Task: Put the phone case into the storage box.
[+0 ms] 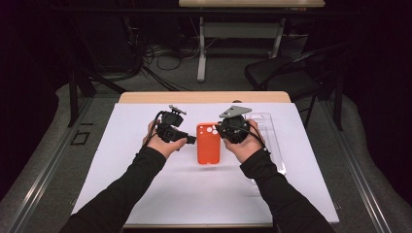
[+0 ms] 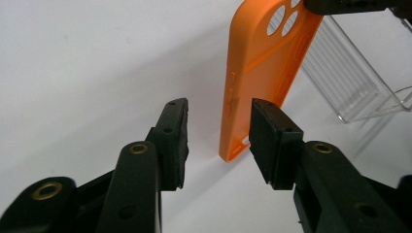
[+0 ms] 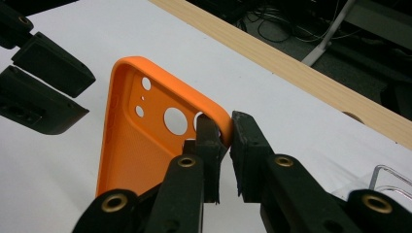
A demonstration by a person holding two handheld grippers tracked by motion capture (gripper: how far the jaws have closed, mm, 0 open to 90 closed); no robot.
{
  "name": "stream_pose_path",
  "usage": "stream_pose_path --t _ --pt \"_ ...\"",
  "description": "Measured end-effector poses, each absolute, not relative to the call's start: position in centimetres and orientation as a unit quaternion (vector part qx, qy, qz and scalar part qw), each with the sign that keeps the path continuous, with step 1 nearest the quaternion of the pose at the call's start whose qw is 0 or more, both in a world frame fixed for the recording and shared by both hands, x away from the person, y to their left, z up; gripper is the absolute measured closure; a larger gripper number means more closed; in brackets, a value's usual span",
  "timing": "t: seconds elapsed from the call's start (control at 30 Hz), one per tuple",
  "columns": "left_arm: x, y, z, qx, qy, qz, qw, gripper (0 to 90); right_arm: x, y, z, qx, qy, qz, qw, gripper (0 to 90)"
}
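Note:
An orange phone case (image 1: 208, 145) lies hollow side up in the middle of the white mat (image 1: 145, 189). My right gripper (image 3: 224, 124) is shut on the rim of its camera-hole corner (image 3: 221, 116), which is the case's far right corner (image 1: 217, 127) in the high view. My left gripper (image 2: 218, 109) is open, its jaws just short of the case's (image 2: 257, 73) left edge and button side. In the high view the left gripper (image 1: 190, 140) sits against that edge. The case (image 3: 141, 145) seems tilted slightly off the mat at the held end.
A clear plastic box (image 1: 266, 131) lies on the mat right of the case and shows as ribbed clear plastic (image 2: 340, 73) in the left gripper view. The wooden table edge (image 3: 301, 68) runs beyond the mat. A black chair (image 1: 286, 73) and desk legs stand behind the table.

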State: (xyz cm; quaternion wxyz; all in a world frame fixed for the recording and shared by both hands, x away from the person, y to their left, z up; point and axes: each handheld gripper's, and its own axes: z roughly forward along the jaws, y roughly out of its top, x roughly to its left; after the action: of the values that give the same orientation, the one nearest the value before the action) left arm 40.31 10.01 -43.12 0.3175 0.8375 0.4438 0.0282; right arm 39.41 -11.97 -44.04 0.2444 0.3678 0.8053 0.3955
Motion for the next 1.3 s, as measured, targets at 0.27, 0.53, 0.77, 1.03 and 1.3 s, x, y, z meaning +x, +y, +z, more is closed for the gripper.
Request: stream_pose_path --t 0.27,0.53,0.77,1.03,1.3 --pt "40.6 10.6 -43.6 0.839 0.434 0.039 0.326 52.4 39.5 -12.1 -43.9 0.366 0.803 0.400 0.246 82.9" --pt "40.7 11.0 -44.1 0.845 0.421 0.057 0.324 46.6 39.7 -12.2 -43.9 0.367 0.803 0.400 0.245 82.9" --pt "40.7 11.5 -44.2 0.846 0.409 0.074 0.334 44.3 40.0 -12.3 -43.7 0.367 0.803 0.401 0.244 83.0" --pt "40.6 12.1 -44.4 0.846 0.399 0.055 0.350 35.4 40.0 -12.5 -43.3 0.366 0.803 0.400 0.248 82.9" --pt "40.5 12.7 -44.1 0.843 0.378 0.057 0.378 26.8 40.0 -12.5 -43.1 0.363 0.803 0.402 0.248 82.9"
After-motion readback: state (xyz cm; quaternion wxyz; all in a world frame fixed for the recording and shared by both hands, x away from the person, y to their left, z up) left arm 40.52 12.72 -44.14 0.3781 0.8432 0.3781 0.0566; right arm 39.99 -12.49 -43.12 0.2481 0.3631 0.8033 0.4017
